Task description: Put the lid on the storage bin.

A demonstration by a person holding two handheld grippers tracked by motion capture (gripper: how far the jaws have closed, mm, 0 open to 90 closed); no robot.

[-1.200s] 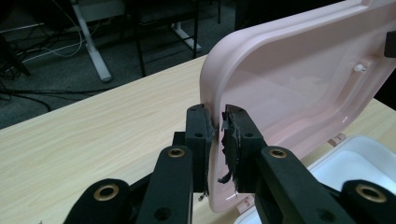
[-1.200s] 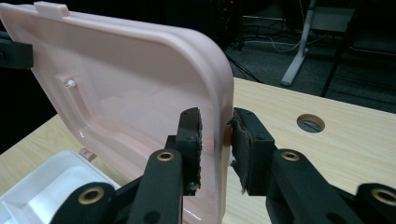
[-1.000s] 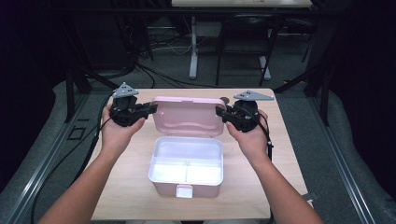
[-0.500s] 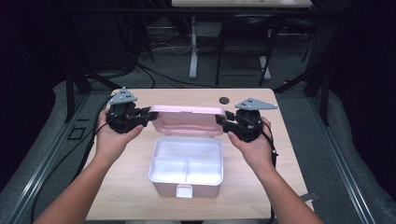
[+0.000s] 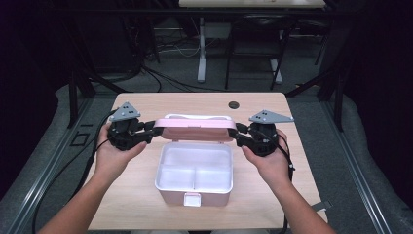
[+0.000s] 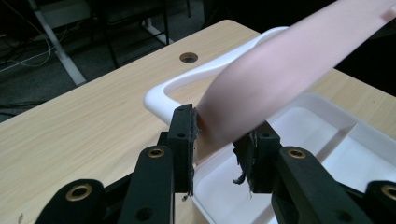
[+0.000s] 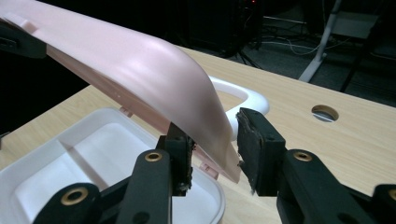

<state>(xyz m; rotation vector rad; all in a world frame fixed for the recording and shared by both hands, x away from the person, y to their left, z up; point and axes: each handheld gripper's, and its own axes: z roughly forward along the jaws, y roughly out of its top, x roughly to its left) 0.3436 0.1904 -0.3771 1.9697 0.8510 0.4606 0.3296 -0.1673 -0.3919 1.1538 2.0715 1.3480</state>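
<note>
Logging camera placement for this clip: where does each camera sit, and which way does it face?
High view: above the person's side, looking forward and down on the table; forearms, both hands show.
Left gripper view: rides the left hand-held gripper, facing the pink lid.
Right gripper view: rides the right hand-held gripper.
All share lid and white box.

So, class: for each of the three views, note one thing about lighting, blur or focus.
High view: table lit, the room behind dark, the image soft. Left gripper view: pink lid blurred close to the lens, wood grain sharper. Right gripper view: soft sheen on the lid, background dark.
</note>
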